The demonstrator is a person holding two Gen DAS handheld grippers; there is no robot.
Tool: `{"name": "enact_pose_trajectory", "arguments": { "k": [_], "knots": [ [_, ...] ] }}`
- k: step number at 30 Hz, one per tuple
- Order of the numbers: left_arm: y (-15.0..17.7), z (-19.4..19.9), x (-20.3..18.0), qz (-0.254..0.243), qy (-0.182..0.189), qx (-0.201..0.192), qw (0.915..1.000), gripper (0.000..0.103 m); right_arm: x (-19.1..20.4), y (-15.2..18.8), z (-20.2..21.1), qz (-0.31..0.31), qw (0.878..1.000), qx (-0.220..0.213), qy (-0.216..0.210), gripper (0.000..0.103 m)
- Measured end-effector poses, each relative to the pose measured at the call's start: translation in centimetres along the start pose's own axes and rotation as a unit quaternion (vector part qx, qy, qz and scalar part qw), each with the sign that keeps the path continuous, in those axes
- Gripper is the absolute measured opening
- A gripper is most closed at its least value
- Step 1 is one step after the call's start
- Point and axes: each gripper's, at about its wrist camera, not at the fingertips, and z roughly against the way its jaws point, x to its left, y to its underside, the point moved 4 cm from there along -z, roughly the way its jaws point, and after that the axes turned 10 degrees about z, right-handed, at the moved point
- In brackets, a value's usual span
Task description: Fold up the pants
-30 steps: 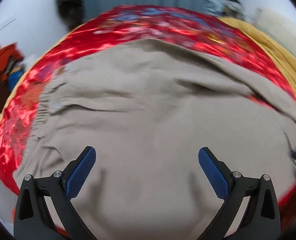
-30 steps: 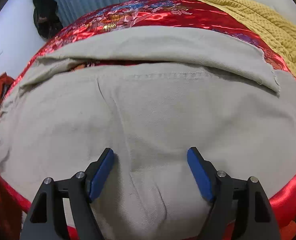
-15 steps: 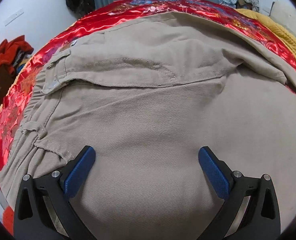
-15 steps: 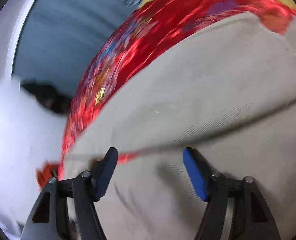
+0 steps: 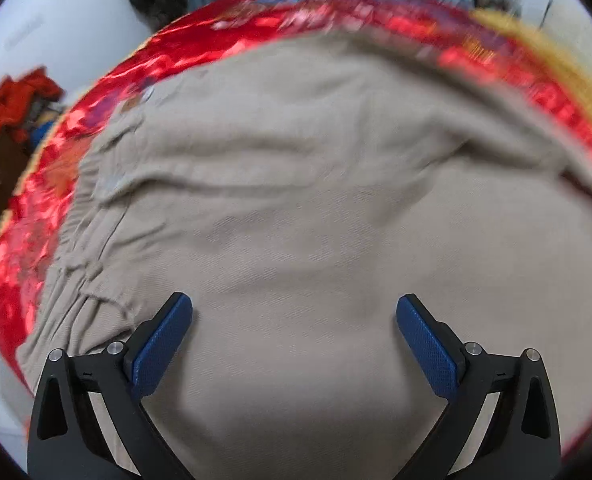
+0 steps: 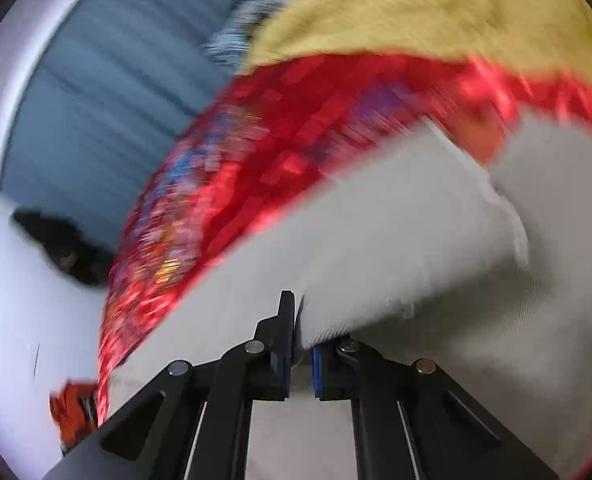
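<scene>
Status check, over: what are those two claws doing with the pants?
Right gripper shut on pants edge. Left gripper open above pants. Nothing in the way.

No readable text, labels or numbers anywhere.

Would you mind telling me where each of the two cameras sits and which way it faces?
Left wrist: on the left claw, looking steeply down on the beige pants; its two blue pads stand wide apart.
Right wrist: on the right claw, rolled sideways, looking along a lifted pant edge; its black fingers pinch that cloth.
Shared: pants, red bedspread, yellow blanket, blue curtain.
</scene>
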Motion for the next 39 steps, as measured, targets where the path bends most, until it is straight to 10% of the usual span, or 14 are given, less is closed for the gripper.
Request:
{"name": "enact_pose_trajectory", "arguments": {
  "k": [3, 7, 12, 17, 19, 25, 30, 35, 39],
  "knots": [
    [-3.5, 1.9, -2.3, 0.048, 0.128, 0.015, 0.9905, 0.102, 3.6, -1.6, 3.7, 0.059, 0.997, -0.022, -0.043, 0.006],
    [-9.6, -0.8, -5.4, 0.115, 0.273, 0.072, 0.9524, 0.102, 6.8, -2.1, 7.7, 0.107, 0.990, -0.037, -0.084, 0.005],
    [-13.9, -5.9, -6.1, 0.186, 0.284, 0.100, 0.9352, 0.102, 7.9, -1.9, 12.8, 0.129, 0.982, -0.051, -0.126, 0.004],
    [-15.6, -7.8, -6.7, 0.194, 0.265, 0.111, 0.9381, 0.095, 7.1, -1.7, 16.7, 0.118, 0.977, -0.046, -0.169, 0.004],
    [-15.2, -8.0, -6.9, 0.191, 0.248, 0.130, 0.9407, 0.002, 5.6, -1.4, 16.7, 0.110, 0.980, -0.031, -0.166, 0.004],
    [-15.2, -1.0, -8.3, 0.159, 0.245, 0.067, 0.9542, 0.003, 0.5, -3.0, 9.4, 0.144, 0.986, 0.079, -0.036, 0.004],
    [-12.0, 10.5, -5.5, 0.111, 0.274, -0.027, 0.9549, 0.004, 3.4, -7.4, 12.6, 0.194, 0.974, 0.039, -0.108, 0.004],
    [2.4, 5.4, -3.7, 0.077, 0.191, 0.102, 0.9732, 0.007, -4.0, -2.1, 10.2, 0.166, 0.971, 0.168, -0.039, 0.005],
    [6.9, 1.1, -3.2, 0.081, 0.160, 0.141, 0.9736, 0.006, -10.9, 3.1, 5.8, 0.123, 0.960, 0.249, 0.035, 0.021]
  ]
}}
